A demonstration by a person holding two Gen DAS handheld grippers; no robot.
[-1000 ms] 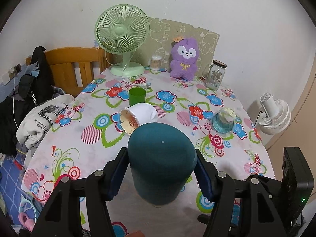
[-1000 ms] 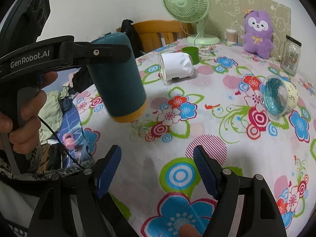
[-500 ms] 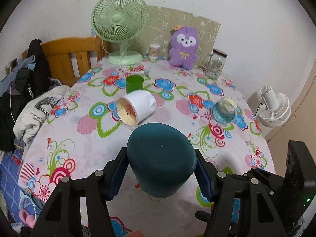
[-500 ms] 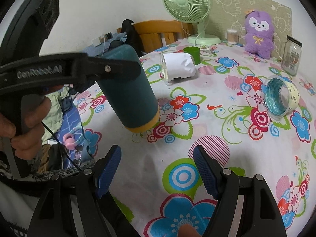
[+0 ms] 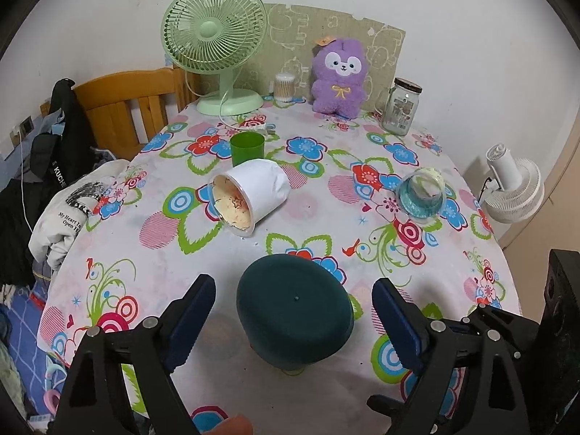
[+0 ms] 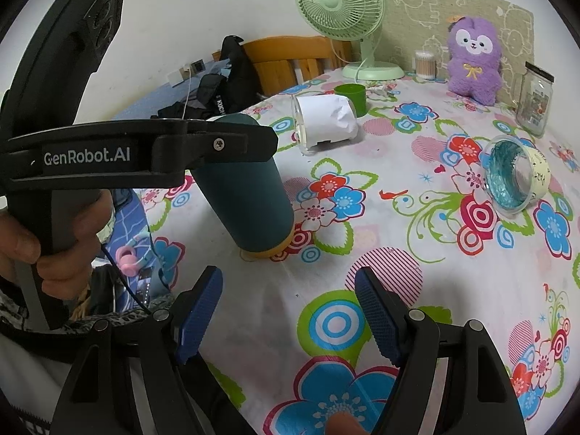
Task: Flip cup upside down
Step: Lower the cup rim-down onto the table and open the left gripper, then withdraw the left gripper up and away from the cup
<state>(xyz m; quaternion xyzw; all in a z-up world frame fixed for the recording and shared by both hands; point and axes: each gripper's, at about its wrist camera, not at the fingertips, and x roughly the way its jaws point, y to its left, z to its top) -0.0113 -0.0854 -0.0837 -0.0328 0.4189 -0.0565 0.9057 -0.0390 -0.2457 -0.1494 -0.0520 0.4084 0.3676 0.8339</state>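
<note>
Left gripper (image 5: 293,311) jaws are spread, flanking but clear of the teal cup (image 5: 294,317), which stands mouth-down on the desk (image 5: 326,214); right gripper (image 6: 288,311) jaws gape empty nearby. Best retreat straight back, level, without clipping the cup's wall

A green fan (image 5: 214,32) is shown at the far edge of the floral tablecloth (image 5: 152,224), with a purple plush (image 5: 339,76) and glass jar (image 5: 400,110) beside it, and a small green cup (image 5: 247,148) and tipped white container (image 5: 250,190) nearer.
</note>
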